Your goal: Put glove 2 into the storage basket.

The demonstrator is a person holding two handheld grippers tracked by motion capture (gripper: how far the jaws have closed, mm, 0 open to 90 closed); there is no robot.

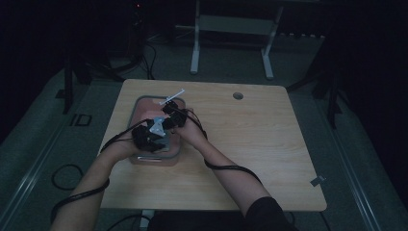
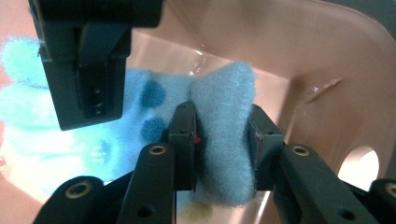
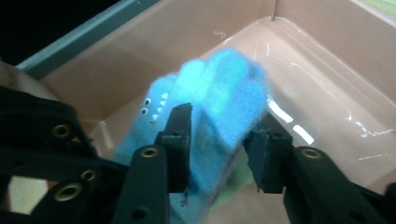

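**One blue plush toy held by two grippers inside pink basin**

Counted: 1 fuzzy light-blue plush toy, 1 glossy pink plastic basin, 1 pale rectangular wooden table, 2 black two-jaw grippers.

In the left gripper view, centre-bottom of frame, the left gripper is seen pinched on a narrow fold of the toy; the fabric is squeezed in at the waist between the pads, jaws only a little apart. The right gripper's body is seen at upper left of that frame, just above the rest of the toy.

In the right gripper view, the right gripper is seen at centre-bottom w/ jaws about half open. The toy sits between them; the left pad is close against the fabric, but the right pad appears clear of it, so no firm grip is made out. Small white eyes and teeth are visible on the toy at centre-left.

In the high view, both grippers are crowded over the basin at centre-left of frame, near the table's left edge. Basin walls rise close round the jaws. Open tabletop is left at centre and right of frame.
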